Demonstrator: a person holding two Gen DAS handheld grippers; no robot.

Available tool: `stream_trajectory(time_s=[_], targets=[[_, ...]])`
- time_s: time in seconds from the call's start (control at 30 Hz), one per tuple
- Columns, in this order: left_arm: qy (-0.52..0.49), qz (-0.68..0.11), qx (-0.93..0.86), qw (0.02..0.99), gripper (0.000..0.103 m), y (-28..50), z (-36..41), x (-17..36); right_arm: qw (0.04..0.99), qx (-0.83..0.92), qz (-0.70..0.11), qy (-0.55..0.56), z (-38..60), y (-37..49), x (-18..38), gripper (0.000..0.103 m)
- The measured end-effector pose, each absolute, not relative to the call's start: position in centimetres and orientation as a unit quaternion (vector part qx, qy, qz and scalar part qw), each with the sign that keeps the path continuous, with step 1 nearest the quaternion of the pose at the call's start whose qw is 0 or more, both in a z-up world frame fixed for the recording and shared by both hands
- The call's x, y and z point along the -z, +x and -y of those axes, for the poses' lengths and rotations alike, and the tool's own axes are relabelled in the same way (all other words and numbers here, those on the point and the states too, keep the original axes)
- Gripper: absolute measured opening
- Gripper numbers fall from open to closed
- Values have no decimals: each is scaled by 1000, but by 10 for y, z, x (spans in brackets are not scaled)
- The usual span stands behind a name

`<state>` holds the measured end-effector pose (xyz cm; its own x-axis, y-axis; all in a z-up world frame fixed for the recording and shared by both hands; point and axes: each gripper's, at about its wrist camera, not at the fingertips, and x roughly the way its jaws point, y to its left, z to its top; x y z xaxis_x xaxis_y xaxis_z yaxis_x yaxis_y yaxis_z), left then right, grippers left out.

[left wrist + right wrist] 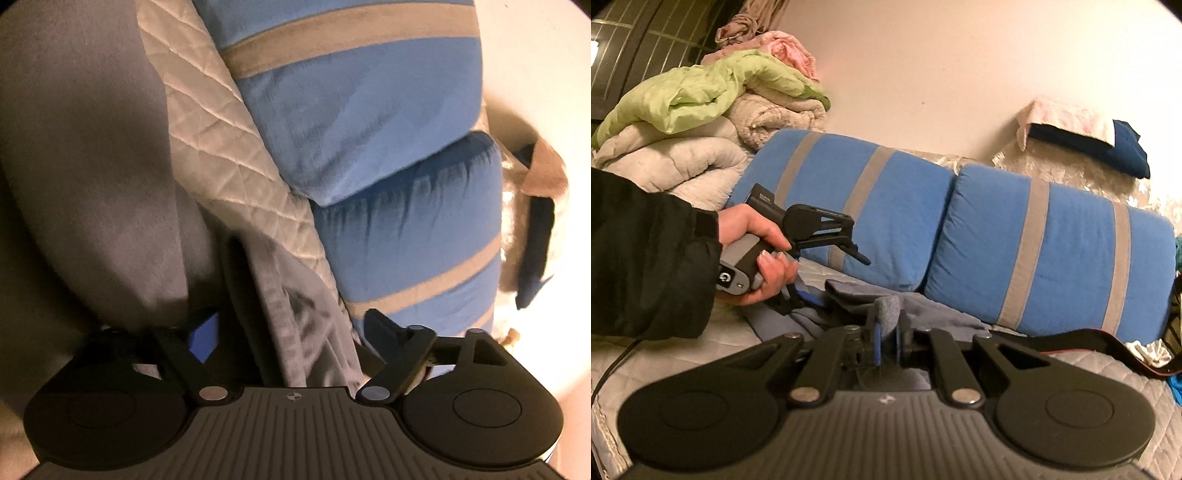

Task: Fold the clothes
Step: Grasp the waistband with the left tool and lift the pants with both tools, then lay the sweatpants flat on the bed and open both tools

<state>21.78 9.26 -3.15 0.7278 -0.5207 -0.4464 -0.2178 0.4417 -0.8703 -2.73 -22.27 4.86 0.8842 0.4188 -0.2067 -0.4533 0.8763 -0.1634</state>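
A grey garment (923, 310) lies crumpled on the quilted bed cover (701, 354), in front of the blue cushions. My right gripper (889, 317) is shut on a raised fold of it, pinched between the blue-lined fingers. In the right wrist view a hand in a black sleeve holds my left gripper (831, 280) at the garment's left end, tilted on its side with the jaws wide apart. In the left wrist view the left gripper (304, 280) straddles a bunched strip of the grey garment (291, 325). The fingers stand wide at either side of the cloth, and no pinch shows.
Two blue cushions with grey stripes (1052, 258) line the wall behind the garment. A pile of green, pink and white bedding (683, 110) sits at the back left. A black strap (1089, 343) lies on the right, and folded dark blue cloth (1123, 147) lies at the back right.
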Motion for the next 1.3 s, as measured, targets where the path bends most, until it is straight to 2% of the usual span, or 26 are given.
stream_trajectory(time_s=[0.07, 0.1, 0.17, 0.27, 0.43, 0.57, 0.73, 0.87, 1.03, 1.3], targets=[[-514, -360, 85, 774, 54, 223, -93, 35, 966, -223, -86, -101, 226, -28, -47, 8], [-509, -364, 74, 776, 47, 224, -93, 36, 966, -222, -88, -100, 228, -28, -47, 8], [-497, -373, 51, 782, 15, 225, -92, 35, 966, -221, -92, -98, 230, -28, -46, 8], [-472, -371, 39, 799, 10, 221, -86, 23, 967, -216, -96, -95, 235, -29, -46, 8], [-372, -366, 32, 852, 8, 217, -59, -23, 971, -207, -90, -79, 248, -36, -51, 8], [-332, -338, 66, 878, 8, 218, -24, -70, 978, -186, -80, -50, 269, -43, -62, 8], [-231, -320, 118, 911, 8, 227, 59, -145, 989, -129, -71, 10, 313, -52, -81, 8], [-153, -301, 160, 927, 8, 227, 149, -184, 993, -73, -77, 56, 355, -55, -92, 8], [-112, -316, 209, 919, 8, 233, 249, -185, 986, -3, -115, 123, 419, -53, -88, 7], [-63, -343, 252, 903, 8, 242, 358, -143, 957, 61, -174, 223, 503, -48, -57, 7]])
